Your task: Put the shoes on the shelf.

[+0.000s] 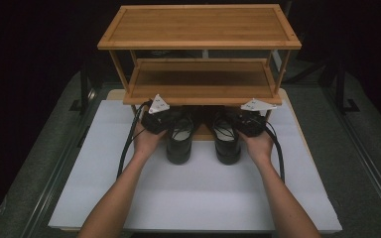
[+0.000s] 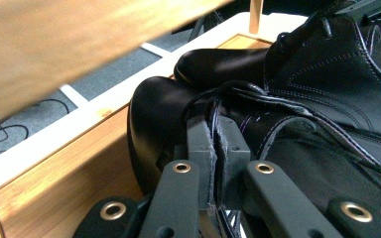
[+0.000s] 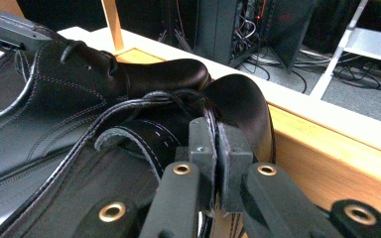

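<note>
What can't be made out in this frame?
- High view: the heels of the left shoe and right shoe are hidden under the rack.
- High view: jaws of the left gripper and right gripper are lost in dark leather.
- Left gripper view: the shelf edge is blurred.

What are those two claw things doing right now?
Left gripper: jaws shut on the left shoe.
Right gripper: jaws shut on the right shoe.
</note>
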